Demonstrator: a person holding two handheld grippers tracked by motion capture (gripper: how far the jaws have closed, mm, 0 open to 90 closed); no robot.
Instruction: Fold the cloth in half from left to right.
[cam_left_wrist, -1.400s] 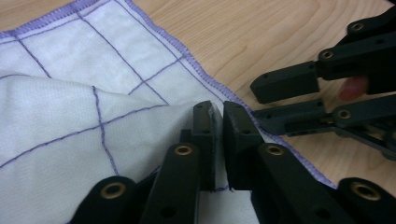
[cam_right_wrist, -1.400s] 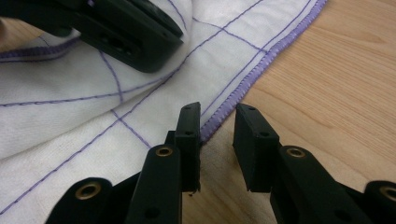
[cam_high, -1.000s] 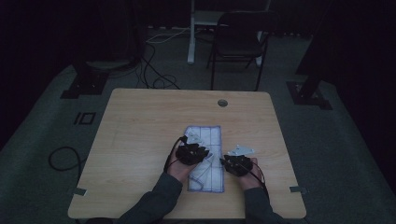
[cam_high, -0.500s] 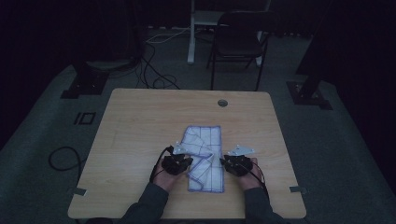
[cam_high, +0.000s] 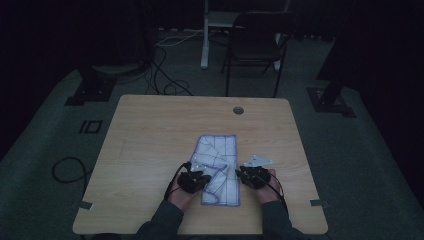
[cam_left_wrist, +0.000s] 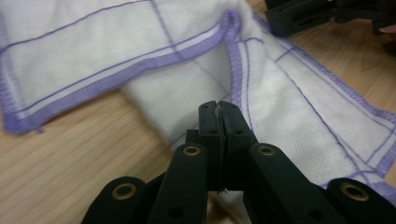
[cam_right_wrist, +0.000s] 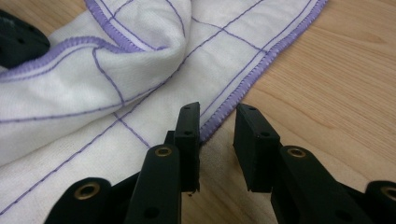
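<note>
One white cloth (cam_high: 218, 167) with purple stitched edging and a thin purple grid lies on the near half of the wooden bench (cam_high: 150, 135), partly folded over itself, its long side running away from the person. The left gripper (cam_high: 196, 176) sits at the cloth's near left edge. In the left gripper view its two fingers (cam_left_wrist: 211, 122) stand pressed together, and a thin sliver of white fabric shows pinched in the seam between them; they have just been closing, with the cloth between them. Just beyond those fingers a folded flap of the cloth (cam_left_wrist: 140, 60) lies across the view with its purple hem facing the camera, and bare bench wood shows to the left of it.

The right gripper (cam_high: 248, 175) rests at the cloth's near right edge, well apart from the left one across the width of the cloth. In the right gripper view its two fingers (cam_right_wrist: 189, 123) stand parted with a clear gap. The purple hem of the cloth (cam_right_wrist: 116, 79) runs just beside the inner face of the left-hand finger, and bare wood shows in the gap; the fingers press on nothing.

Count: one cloth, two grippers, two hands, one bench. A dark chair (cam_high: 255, 45) stands on the floor beyond the bench, with cables (cam_high: 165, 85) lying on the floor near it.
</note>
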